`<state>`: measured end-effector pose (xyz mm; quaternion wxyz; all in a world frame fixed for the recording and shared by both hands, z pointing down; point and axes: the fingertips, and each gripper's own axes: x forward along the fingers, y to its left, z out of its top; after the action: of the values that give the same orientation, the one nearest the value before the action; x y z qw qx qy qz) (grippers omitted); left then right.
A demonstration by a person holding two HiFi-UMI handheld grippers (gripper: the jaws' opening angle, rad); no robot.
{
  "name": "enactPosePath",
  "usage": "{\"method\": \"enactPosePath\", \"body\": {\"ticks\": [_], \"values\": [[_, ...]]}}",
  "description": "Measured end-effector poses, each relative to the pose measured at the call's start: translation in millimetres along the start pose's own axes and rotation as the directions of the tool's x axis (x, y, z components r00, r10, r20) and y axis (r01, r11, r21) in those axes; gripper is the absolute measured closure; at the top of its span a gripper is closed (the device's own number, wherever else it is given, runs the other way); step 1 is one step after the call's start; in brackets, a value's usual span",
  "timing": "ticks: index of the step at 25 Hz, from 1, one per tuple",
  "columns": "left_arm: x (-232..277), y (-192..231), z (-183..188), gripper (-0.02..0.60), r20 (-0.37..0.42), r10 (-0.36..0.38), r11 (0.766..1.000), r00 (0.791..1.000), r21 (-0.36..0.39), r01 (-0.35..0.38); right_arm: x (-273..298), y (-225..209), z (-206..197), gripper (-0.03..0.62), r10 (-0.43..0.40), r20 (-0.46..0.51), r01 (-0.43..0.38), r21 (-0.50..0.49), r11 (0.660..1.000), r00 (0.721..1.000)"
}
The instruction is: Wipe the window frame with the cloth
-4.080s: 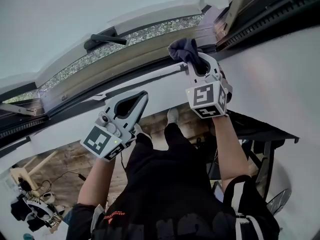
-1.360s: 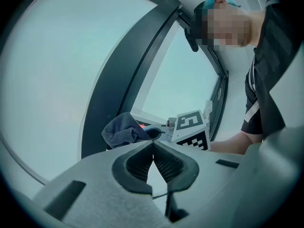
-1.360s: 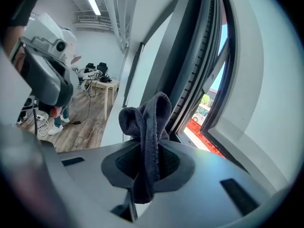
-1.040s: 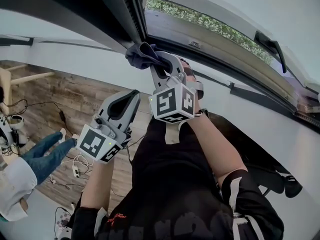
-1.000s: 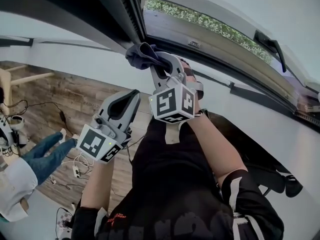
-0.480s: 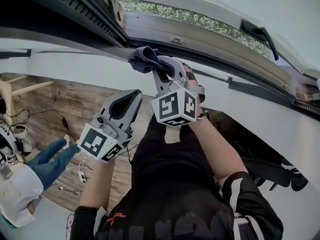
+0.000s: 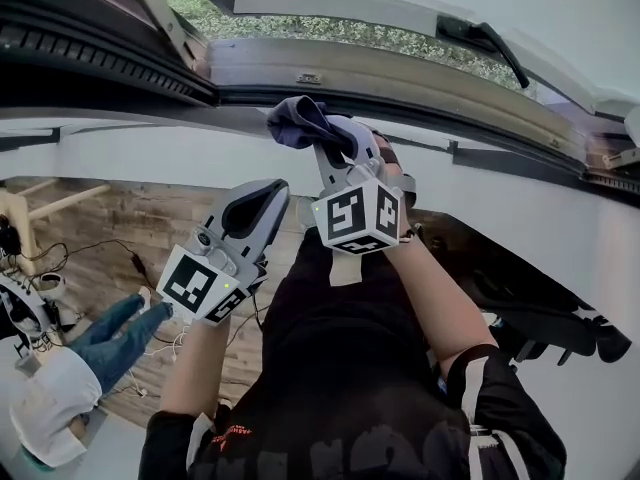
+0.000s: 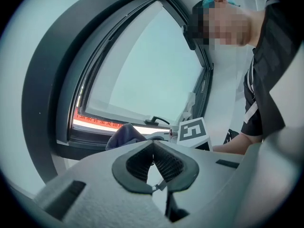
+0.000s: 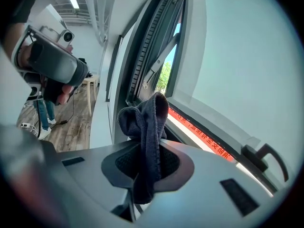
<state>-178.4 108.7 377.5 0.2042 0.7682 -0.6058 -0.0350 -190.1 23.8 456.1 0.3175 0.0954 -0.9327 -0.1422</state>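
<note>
A dark blue cloth [image 7: 303, 121] [image 9: 145, 127] [image 8: 124, 134] is bunched in my right gripper [image 7: 335, 138] [image 9: 148, 152], which is shut on it. The cloth sits close to the dark lower window frame [image 7: 420, 118] [image 9: 209, 137], just off the corner where the sash stands open; whether it touches the frame I cannot tell. My left gripper [image 7: 262, 200] [image 8: 153, 159] hangs lower and to the left, shut with nothing between its pads, away from the frame.
A black window handle [image 7: 480, 36] [image 9: 263, 156] sits on the sash to the right. A hinge stay [image 7: 160, 13] spans the opening at left. Below is a white sill wall [image 7: 520, 198]. Another person's sleeve and gloved hand [image 7: 90, 353] reach in at lower left.
The view swung over the last second; my right gripper with the cloth has come slightly away from the frame corner. The left gripper stays in place beside it.
</note>
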Motion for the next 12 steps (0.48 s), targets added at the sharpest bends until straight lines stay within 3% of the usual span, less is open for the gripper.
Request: {"method": "enactPosePath", "body": {"ticks": [12], "values": [[37.5,-43.0,-1.8,0.56,-0.041,-0.084,0.996,0.996,0.036,0.086,-43.9,-39.1,-47.6,0.551,-0.087,-0.041,0.089,0.054,0.995,0.995]]}}
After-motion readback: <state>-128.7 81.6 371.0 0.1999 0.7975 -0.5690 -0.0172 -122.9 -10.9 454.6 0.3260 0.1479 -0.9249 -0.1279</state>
